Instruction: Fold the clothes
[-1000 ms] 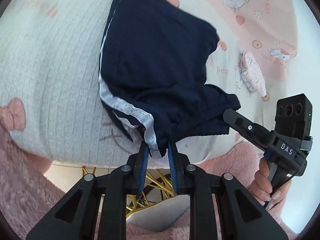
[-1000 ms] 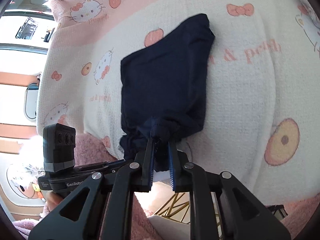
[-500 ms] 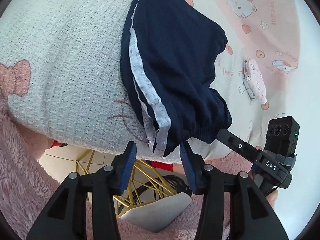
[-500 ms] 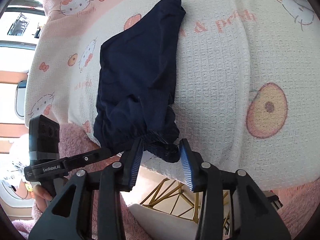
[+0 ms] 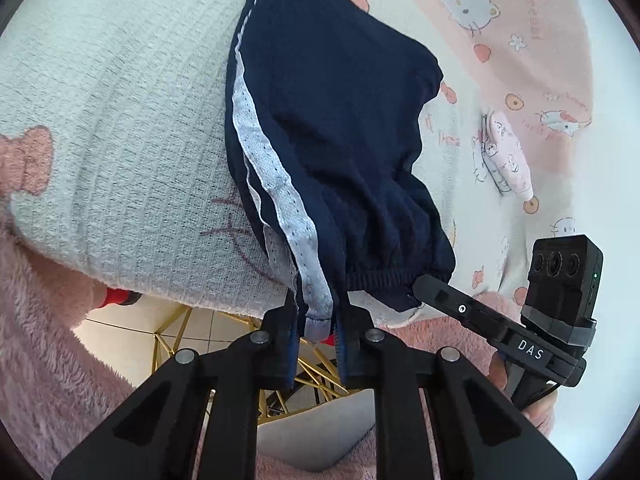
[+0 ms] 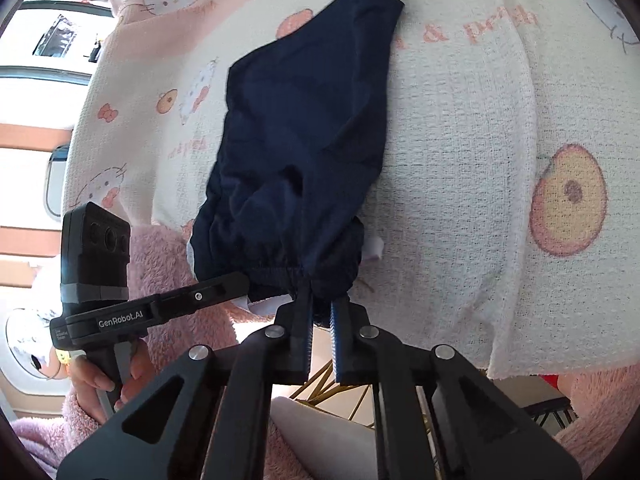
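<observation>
Navy shorts (image 5: 340, 128) with a white side stripe lie folded lengthwise on the white cartoon-cat blanket (image 5: 120, 120), waistband at the near edge. My left gripper (image 5: 318, 312) is closing its jaws on the striped waistband corner, and the pads press the cloth. In the right wrist view the shorts (image 6: 304, 120) reach away from me, and my right gripper (image 6: 320, 300) is shut on the gathered waistband's other corner. Each gripper shows in the other's view: the right gripper (image 5: 420, 284) and the left gripper (image 6: 240, 280) both touch the waistband.
The blanket (image 6: 460, 160) ends just in front of both grippers. Below its edge are a gold wire frame (image 5: 172, 344) and a grey seat (image 5: 316, 432). A small pink folded garment (image 5: 506, 156) lies to the right. Fluffy pink sleeves (image 5: 44, 340) flank the grippers.
Both grippers gripped the waistband, opened wide half a second ago, and have closed on it again. The shorts now lie narrower, stripe side up.
</observation>
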Demonstrator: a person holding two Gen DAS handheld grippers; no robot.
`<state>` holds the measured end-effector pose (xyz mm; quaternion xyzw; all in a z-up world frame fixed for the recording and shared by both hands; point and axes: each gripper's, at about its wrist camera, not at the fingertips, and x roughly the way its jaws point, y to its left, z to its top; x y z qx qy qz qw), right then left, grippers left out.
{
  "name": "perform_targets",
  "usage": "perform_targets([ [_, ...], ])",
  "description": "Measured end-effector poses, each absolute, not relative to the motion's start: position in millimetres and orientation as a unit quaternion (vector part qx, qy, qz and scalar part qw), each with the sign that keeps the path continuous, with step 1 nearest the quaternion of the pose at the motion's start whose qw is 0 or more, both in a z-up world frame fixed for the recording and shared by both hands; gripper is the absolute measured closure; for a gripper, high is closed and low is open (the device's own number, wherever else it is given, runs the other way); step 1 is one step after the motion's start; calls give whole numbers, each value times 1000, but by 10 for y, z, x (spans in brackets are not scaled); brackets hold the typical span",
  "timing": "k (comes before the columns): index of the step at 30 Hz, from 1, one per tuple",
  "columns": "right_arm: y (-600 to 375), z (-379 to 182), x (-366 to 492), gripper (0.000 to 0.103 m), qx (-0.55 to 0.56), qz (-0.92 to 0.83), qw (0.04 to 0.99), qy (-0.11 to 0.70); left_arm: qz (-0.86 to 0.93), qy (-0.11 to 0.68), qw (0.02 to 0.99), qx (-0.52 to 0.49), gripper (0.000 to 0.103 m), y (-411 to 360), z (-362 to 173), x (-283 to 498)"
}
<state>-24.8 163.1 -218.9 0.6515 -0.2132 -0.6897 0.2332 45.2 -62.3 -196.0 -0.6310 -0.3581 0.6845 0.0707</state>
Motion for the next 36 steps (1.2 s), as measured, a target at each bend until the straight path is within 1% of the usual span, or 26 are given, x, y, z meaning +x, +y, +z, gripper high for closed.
perform_targets([
  [5,1526,-2010,-244,97,641,-686,256,-230,677,-373,87,-628,88,-670,-1782,448],
  [8,1545,-1880,-367,96,628,-694,258,-242,673,-379,98,-628,88,-740,-1712,297],
  [15,1654,-1739,-917,95,606,-718,222,-262,693,-370,111,-608,88,-948,-1547,-272],
  [20,1544,-1918,-1468,94,608,-715,218,-267,700,-352,104,-612,88,-1036,-1780,-845],
  [21,1526,-1982,-1566,93,613,-714,213,-264,696,-348,104,-619,82,-1057,-1859,-961],
  [22,1518,-2043,-1651,84,620,-712,204,-259,691,-345,101,-628,68,-1078,-1929,-1056],
  [23,1516,-2087,-1721,74,625,-712,195,-255,688,-343,94,-632,61,-1115,-1951,-1114],
  [24,1527,-2073,-1746,72,622,-719,188,-249,696,-341,95,-624,57,-1157,-1912,-1139],
  [25,1543,-2011,-1739,69,610,-730,191,-242,708,-339,102,-611,57,-1197,-1852,-1154],
  [26,1558,-1949,-1732,63,598,-741,195,-235,722,-333,108,-596,56,-1234,-1778,-1149],
  [27,1561,-1887,-1719,59,588,-753,196,-220,737,-325,115,-581,56,-1271,-1696,-1132],
  [28,1538,-1823,-1691,55,583,-767,192,-187,753,-305,116,-571,56,-1289,-1628,-1111],
  [29,1505,-1769,-1662,55,579,-779,188,-149,768,-270,111,-570,56,-1269,-1584,-1089],
  [31,1369,-1754,-1594,55,583,-788,187,-65,783,-171,108,-588,56,-1122,-1577,-1073],
  [33,1226,-1817,-1515,55,588,-784,202,-11,786,-95,121,-598,56,-978,-1618,-1062],
  [36,1092,-1974,-1451,55,596,-773,214,33,782,-52,142,-605,56,-795,-1726,-1062],
])
